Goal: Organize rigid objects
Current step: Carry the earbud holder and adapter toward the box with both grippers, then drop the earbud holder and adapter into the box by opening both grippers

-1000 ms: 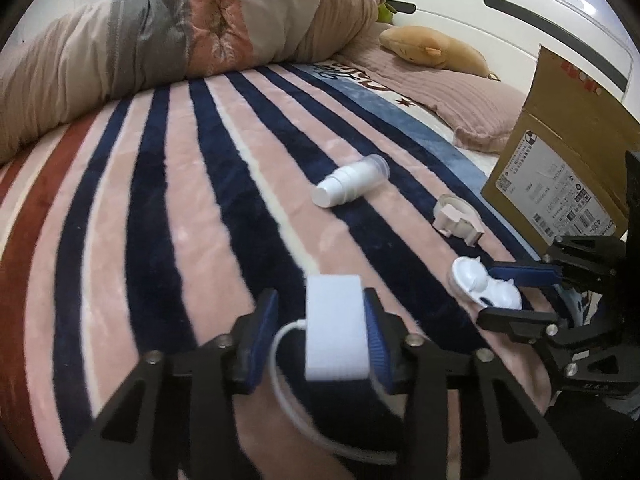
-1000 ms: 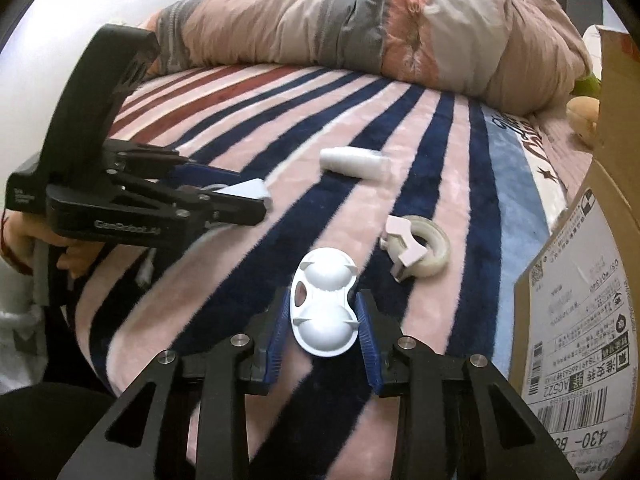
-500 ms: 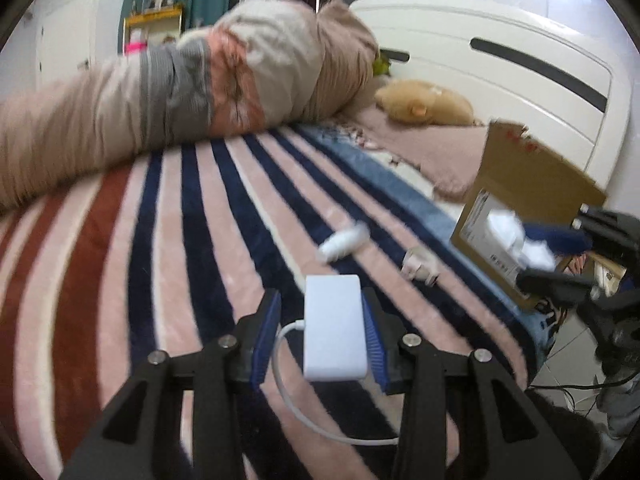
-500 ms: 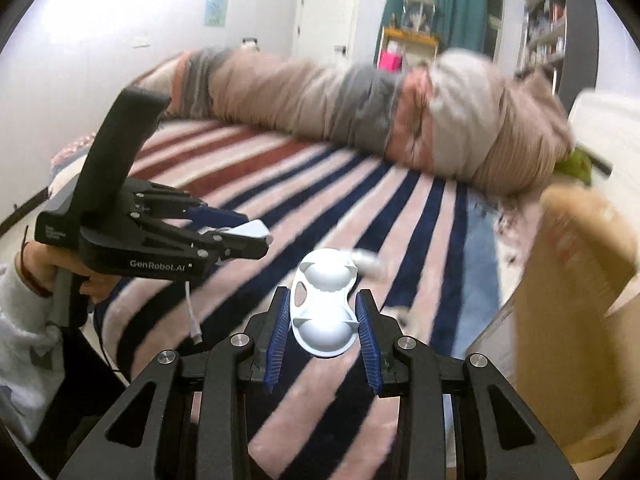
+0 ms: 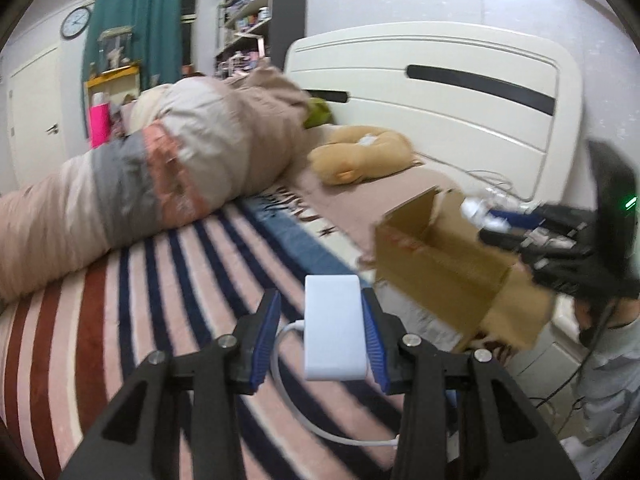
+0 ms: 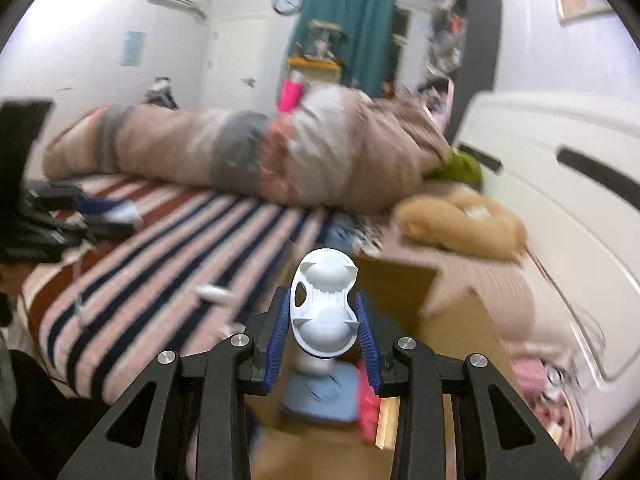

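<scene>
White plastic fills the left gripper [image 5: 320, 334]: a flat rectangular charger block [image 5: 335, 327] sits between the blue pads [image 5: 267, 338], the right pad pressed against its side, the left pad close enough that I cannot tell whether it touches. A white cable [image 5: 316, 420] loops out from the block's left edge and curls down under the fingers. All this hangs above the striped blanket [image 5: 160, 300], with the open cardboard box [image 5: 440, 264] off to its right at the bed's edge. Past the box, the right gripper [image 5: 486, 222] comes in from the side, a pale object held at its tips above the box's far flap.

From the right wrist, the right gripper [image 6: 322, 320] is clamped on a white double-cup plastic piece [image 6: 323, 308], which stands upright between the pads and rises beyond the fingertips. The cardboard box [image 6: 452, 328] lies directly beneath and beyond it, blurred; a pale blue item [image 6: 320, 394] and something pink [image 6: 366, 400] lie inside. Left of the box, across the striped blanket [image 6: 160, 248], the left gripper [image 6: 100, 220] shows dimly, smeared by motion.
</scene>
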`<state>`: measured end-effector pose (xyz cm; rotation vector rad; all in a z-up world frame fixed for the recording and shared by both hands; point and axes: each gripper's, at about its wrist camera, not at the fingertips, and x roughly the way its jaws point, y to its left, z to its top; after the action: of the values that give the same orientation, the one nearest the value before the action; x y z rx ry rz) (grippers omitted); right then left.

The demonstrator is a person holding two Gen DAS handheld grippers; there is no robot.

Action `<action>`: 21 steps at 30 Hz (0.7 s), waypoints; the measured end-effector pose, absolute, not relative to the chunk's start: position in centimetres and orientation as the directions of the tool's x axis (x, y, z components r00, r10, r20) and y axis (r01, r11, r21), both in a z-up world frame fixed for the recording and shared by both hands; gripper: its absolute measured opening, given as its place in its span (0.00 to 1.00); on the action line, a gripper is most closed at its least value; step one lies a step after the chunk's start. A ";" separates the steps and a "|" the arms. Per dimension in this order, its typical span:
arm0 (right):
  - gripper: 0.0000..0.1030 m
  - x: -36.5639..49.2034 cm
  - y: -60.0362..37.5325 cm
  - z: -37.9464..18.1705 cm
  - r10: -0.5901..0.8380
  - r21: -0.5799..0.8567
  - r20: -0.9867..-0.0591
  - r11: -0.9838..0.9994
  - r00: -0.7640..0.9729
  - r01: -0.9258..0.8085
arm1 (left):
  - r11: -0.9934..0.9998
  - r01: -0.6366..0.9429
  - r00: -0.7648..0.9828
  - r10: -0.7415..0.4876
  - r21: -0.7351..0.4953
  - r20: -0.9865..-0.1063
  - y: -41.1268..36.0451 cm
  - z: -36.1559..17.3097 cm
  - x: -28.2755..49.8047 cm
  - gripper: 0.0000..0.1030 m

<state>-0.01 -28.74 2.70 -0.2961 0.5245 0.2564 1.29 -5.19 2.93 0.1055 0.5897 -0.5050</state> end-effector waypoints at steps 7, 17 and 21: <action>0.28 1.9 -34.3 0.3 0.113 -0.168 -0.590 0.951 0.799 -0.258 | 0.815 0.579 0.663 -0.482 -0.017 -0.573 -13.5 5.8 3.1 0.36; 0.28 2.2 -37.3 -2.2 0.111 -0.154 -0.637 0.951 0.763 -0.267 | 0.756 0.655 0.574 -0.486 0.013 -0.659 -22.8 5.1 7.1 0.36; 0.28 2.0 -37.8 -2.3 0.143 -0.125 -0.634 0.951 0.760 -0.283 | 0.744 0.667 0.553 -0.464 0.034 -0.693 -24.8 4.1 8.2 0.36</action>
<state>1.97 -37.79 -2.25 -0.2196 0.6694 0.2341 8.21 -24.85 4.07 0.3099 0.7181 -0.6809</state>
